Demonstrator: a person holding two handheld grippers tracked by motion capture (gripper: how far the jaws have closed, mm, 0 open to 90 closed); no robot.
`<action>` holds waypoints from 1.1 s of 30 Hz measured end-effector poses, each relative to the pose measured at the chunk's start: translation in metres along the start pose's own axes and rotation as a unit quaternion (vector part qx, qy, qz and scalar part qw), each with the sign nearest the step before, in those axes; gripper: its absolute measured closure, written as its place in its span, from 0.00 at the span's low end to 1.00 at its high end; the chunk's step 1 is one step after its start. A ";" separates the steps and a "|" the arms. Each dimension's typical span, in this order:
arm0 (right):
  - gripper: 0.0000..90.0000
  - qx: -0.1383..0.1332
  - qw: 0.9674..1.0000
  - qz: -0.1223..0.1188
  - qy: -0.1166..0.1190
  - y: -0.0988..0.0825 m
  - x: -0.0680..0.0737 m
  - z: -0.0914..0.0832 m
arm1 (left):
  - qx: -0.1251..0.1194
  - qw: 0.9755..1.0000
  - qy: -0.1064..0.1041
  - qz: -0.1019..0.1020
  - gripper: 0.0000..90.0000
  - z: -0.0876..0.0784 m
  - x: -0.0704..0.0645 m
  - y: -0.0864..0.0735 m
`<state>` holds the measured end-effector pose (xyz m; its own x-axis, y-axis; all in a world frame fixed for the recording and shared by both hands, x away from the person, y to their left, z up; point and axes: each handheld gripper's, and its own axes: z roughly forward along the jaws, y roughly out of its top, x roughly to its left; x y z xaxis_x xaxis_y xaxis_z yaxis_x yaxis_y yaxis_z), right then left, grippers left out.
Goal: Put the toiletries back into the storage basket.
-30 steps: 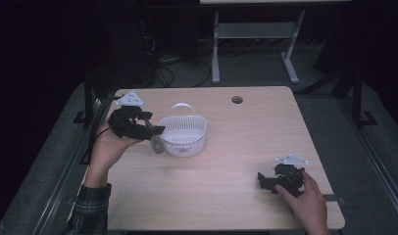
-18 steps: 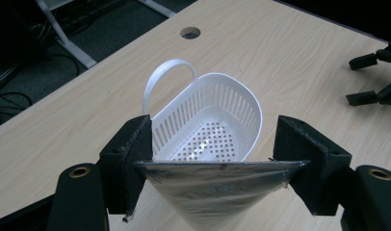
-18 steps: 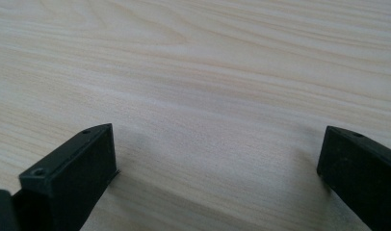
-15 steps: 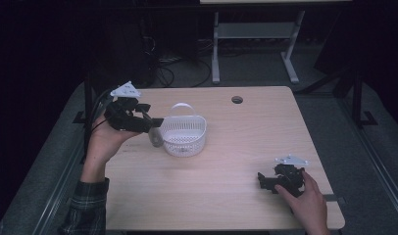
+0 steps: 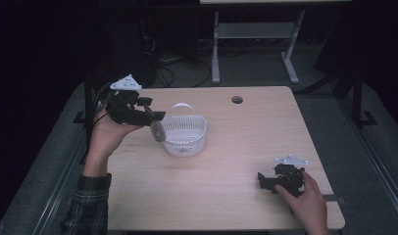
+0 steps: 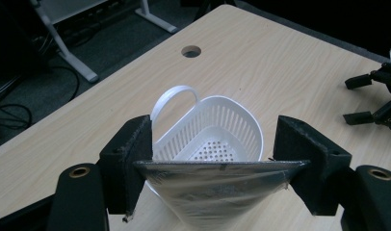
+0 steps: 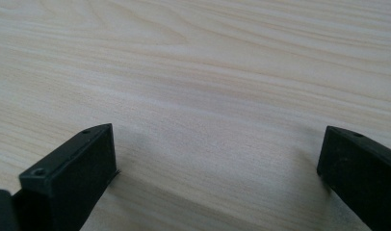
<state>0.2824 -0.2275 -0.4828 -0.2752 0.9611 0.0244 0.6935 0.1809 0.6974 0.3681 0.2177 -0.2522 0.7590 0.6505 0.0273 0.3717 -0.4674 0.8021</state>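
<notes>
The tabletop is pale wood with a light grain and rounded corners, and a round cable hole sits near its far edge. Around it lies grey floor, dim at the sides. Beyond the far edge stands a light grey metal frame with two legs and splayed feet, and dark cables lie tangled on the floor beside it. Black rails run along the floor on both sides. The back of the room is in darkness.

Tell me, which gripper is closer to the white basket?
The left. The left gripper holds a clear packet right beside the white basket. The right gripper rests far off near the table's front right corner.
</notes>
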 end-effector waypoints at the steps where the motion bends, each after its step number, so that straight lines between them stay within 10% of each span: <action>1: 0.00 0.000 1.000 0.000 0.000 0.000 0.000 0.000 | 0.000 1.000 0.000 0.002 0.33 0.001 0.001 0.001; 33: 0.00 0.000 1.000 0.000 0.000 0.000 0.000 0.000 | -0.002 1.000 0.000 0.024 0.33 0.048 0.010 -0.005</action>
<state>0.2824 -0.2275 -0.4828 -0.2754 0.9610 0.0245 0.6940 0.1811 0.6968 0.3996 0.1976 -0.2843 0.7753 0.6281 0.0660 0.3326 -0.4949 0.8028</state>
